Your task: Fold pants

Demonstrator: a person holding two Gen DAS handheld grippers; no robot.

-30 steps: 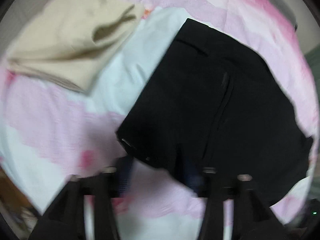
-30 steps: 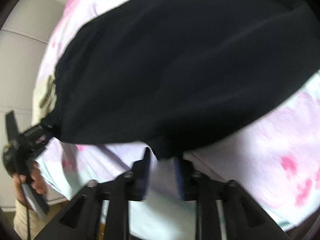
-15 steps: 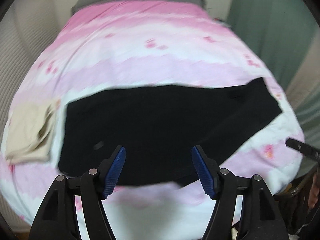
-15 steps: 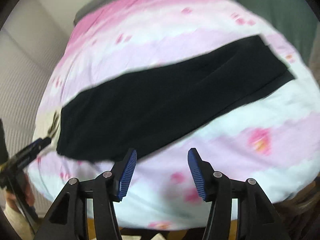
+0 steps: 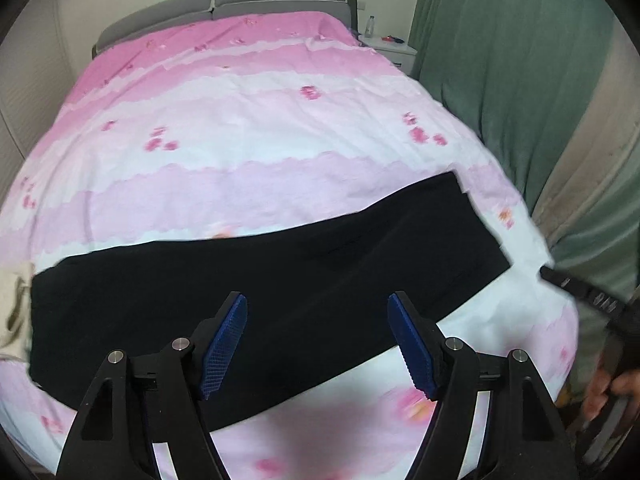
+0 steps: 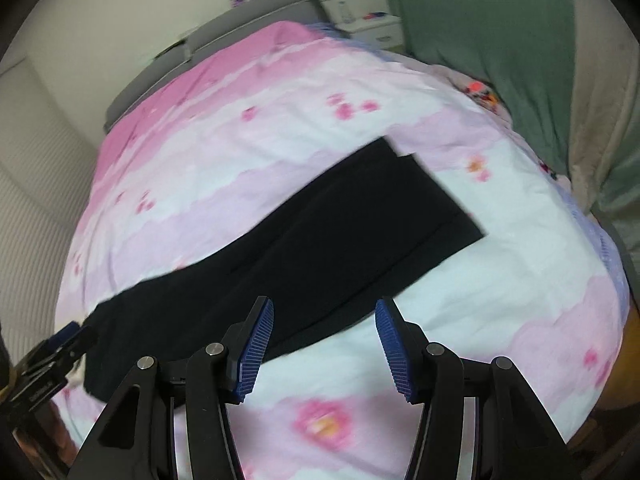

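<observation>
Black pants [image 5: 280,280] lie flat in a long band across the near part of a bed [image 5: 260,128] covered in pink-and-white floral bedding, one end near the bed's right edge. A beige garment [image 5: 14,312] touches the pants' left end. Left gripper [image 5: 318,340]: above the pants, jaws opening, nothing between its blue pads [image 5: 224,344]. Right gripper [image 6: 324,344]: jaws apart and empty, over the pants' near edge. Grey headboard [image 5: 240,4] and green curtain [image 5: 500,60] behind
</observation>
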